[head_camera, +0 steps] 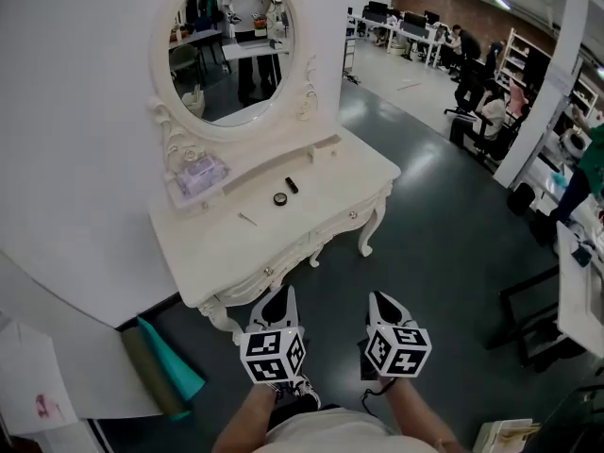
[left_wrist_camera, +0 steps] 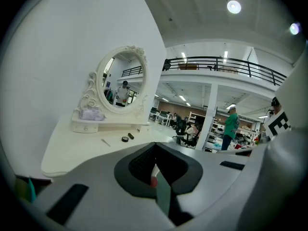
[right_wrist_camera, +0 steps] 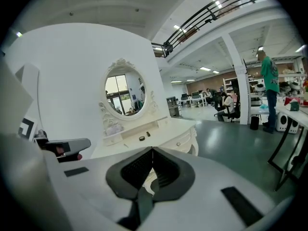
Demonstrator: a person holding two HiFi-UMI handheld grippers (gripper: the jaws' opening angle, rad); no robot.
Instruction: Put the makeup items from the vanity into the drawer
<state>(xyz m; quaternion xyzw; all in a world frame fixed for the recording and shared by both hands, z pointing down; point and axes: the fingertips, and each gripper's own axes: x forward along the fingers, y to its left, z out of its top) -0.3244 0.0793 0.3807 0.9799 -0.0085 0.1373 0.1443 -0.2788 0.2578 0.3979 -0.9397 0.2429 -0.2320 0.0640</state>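
A white vanity (head_camera: 330, 173) with an oval mirror (head_camera: 231, 45) stands against the wall ahead. On its top lie a small round compact (head_camera: 280, 199), a black lipstick tube (head_camera: 292, 185) and a thin pencil (head_camera: 247, 219). A clear organiser (head_camera: 200, 174) with purple items sits on the shelf. Two drawer knobs (head_camera: 269, 271) show on the shut front. My left gripper (head_camera: 280, 302) and right gripper (head_camera: 382, 305) hang side by side over the floor, short of the vanity, both shut and empty. The compact (left_wrist_camera: 125, 139) shows far beyond the left gripper (left_wrist_camera: 155, 144); the right gripper (right_wrist_camera: 152, 149) also faces the vanity (right_wrist_camera: 163, 129).
Teal and olive rolls (head_camera: 165, 366) lean on the floor left of the vanity, beside a white board (head_camera: 38, 385). A black-framed table (head_camera: 528, 310) stands at right. People sit at desks far back right; a person in a green shirt (right_wrist_camera: 268, 78) stands there.
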